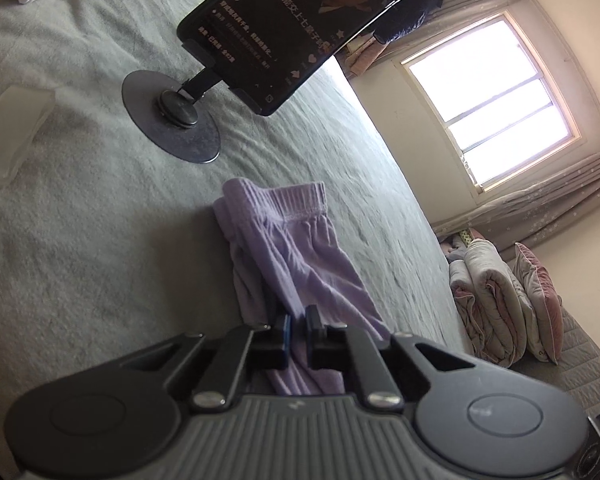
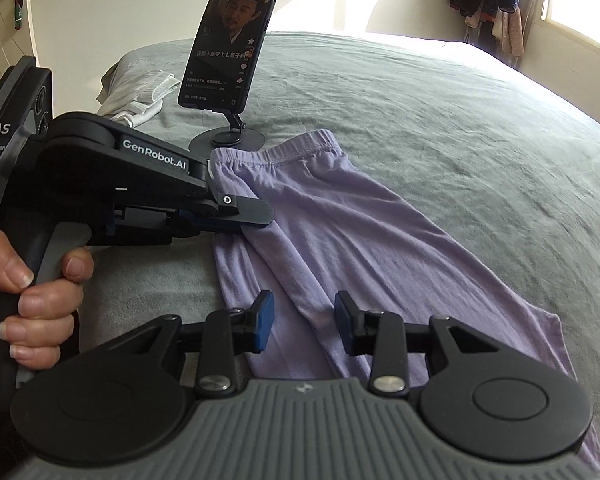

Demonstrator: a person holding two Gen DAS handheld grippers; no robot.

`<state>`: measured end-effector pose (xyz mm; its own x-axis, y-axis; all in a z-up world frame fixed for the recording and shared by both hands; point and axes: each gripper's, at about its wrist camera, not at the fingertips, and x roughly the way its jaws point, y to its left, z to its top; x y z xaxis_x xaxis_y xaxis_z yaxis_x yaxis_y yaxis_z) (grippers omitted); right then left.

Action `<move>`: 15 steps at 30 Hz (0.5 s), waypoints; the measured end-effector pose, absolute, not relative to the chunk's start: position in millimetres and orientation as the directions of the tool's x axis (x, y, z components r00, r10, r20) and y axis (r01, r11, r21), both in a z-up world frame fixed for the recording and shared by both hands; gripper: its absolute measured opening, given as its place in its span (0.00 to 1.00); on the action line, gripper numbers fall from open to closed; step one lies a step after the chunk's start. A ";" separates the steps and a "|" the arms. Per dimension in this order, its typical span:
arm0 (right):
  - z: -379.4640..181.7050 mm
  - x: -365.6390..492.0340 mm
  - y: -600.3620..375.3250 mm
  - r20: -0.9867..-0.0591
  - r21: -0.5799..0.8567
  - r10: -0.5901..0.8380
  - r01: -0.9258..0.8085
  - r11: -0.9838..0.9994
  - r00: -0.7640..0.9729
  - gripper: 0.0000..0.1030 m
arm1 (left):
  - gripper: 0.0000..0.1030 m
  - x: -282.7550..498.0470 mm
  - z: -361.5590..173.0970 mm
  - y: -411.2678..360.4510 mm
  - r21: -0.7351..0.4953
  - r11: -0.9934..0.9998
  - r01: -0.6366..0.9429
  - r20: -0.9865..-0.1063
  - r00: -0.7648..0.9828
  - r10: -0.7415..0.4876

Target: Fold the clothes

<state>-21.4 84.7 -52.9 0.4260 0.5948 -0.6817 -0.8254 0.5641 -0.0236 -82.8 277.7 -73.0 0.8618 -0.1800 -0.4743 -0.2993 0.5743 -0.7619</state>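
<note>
Lilac cotton trousers point(image 2: 340, 220) lie on a grey bed point(image 2: 460, 120).
Left claw point(image 1: 298, 318) pinches their fabric; right claw point(image 2: 304, 320) hovers above them, parted, holding nothing.

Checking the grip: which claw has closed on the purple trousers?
The left claw, pinching the purple trousers near the waistband; the right claw stands open.

Lilac trousers point(image 2: 340, 216): soft matt knit cloth, ribbed waistband. Grey bedspread point(image 2: 460, 128): matt, fuzzy cloth. Phone point(image 2: 236, 40): glossy screen. Right gripper point(image 2: 304, 326): matt black plastic, shiny metal screws
</note>
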 end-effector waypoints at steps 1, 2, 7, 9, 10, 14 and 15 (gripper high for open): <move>-52.9 -23.0 82.6 -0.678 -0.027 0.593 -0.822 0.569 0.433 0.37 | 0.02 -82.3 -72.9 276.7 -0.759 0.580 -0.297 -0.480 0.857 -0.190; -53.0 -24.5 80.3 -0.674 -0.030 0.592 -0.818 0.575 0.441 0.37 | 0.02 -82.5 -72.5 276.9 -0.760 0.580 -0.293 -0.480 0.854 -0.199; -54.2 -37.8 66.2 -0.649 -0.058 0.580 -0.792 0.608 0.493 0.37 | 0.01 -86.0 -70.1 282.8 -0.796 0.544 -0.266 -0.458 0.852 -0.253; -54.8 -45.0 63.3 -0.644 -0.088 0.567 -0.786 0.612 0.514 0.37 | 0.01 -88.9 -69.6 284.1 -0.822 0.512 -0.249 -0.434 0.856 -0.280; -55.2 -48.5 62.7 -0.641 -0.107 0.560 -0.783 0.612 0.525 0.37 | 0.01 -90.9 -69.7 286.1 -0.836 0.493 -0.239 -0.419 0.859 -0.295; -55.4 -61.7 69.5 -0.623 -0.191 0.534 -0.773 0.604 0.571 0.37 | 0.01 -98.9 -74.6 299.5 -0.901 0.388 -0.194 -0.337 0.876 -0.346; -55.6 -64.2 74.2 -0.618 -0.215 0.527 -0.770 0.601 0.583 0.37 | 0.01 -100.1 -76.0 301.1 -0.911 0.365 -0.189 -0.322 0.880 -0.348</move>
